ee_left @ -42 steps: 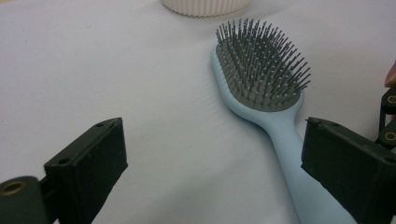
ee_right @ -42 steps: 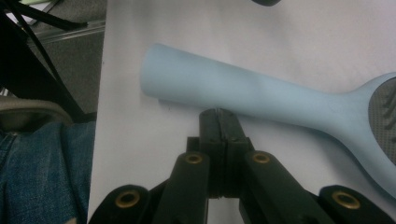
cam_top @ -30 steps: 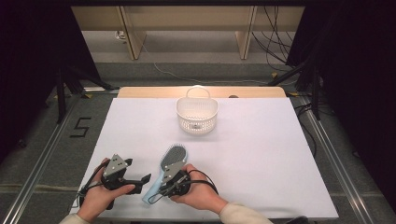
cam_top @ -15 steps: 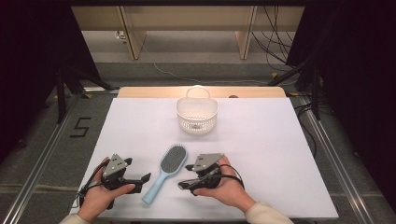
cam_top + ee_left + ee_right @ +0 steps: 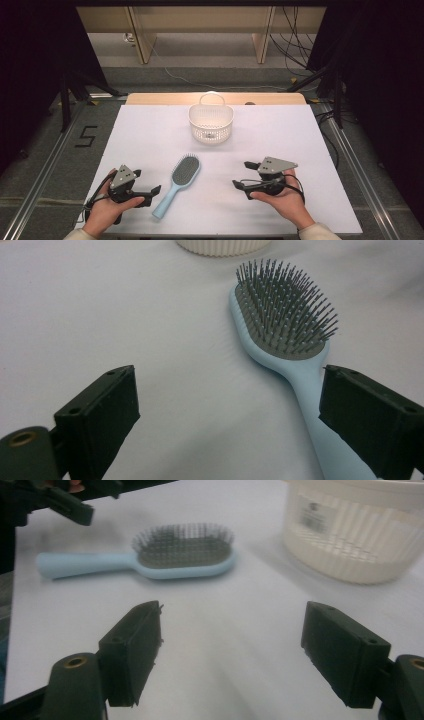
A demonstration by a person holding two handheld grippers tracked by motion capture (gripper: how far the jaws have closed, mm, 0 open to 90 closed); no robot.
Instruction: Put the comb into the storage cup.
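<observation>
Light-blue plastic paddle hairbrush point(image 5: 179, 183) with grey bristles lies bristles-up on the white worktop point(image 5: 310, 145), near the front edge, between the two tools. Handle points toward the person, head toward the cream slotted plastic basket point(image 5: 211, 122) with a loop handle, which sits well apart at the back centre.

Left tool point(image 5: 148, 192): jaws apart, nothing between them; tips just beside the brush handle, and its own view has the handle running past one jaw point(image 5: 320, 405). Right tool point(image 5: 242, 176): jaws have just been opening, now wide apart, nothing between them, off to the right of the brush and clear of it. So the brush looks set down and released.

Risks from here, as I judge it:
- Left tool sits close to the handle. Any sideways drift would nudge it and spin the brush on the smooth sheet.
- A re-grip on the handle end alone would leave the heavy head hanging; it could pivot and slip out.
- Clamping across the bristles gives a soft, poor hold.
- If the basket is the goal, the brush looks longer than the basket is wide, so it may tip the light basket or hang over the rim.

Surface: plain white matte sheet over a light wood board point(image 5: 165, 98), uncluttered. Room: dark curtains either side, metal floor rails, cables point(image 5: 295, 45) at the back right, a "5" marked on the floor point(image 5: 86, 136) at left.
</observation>
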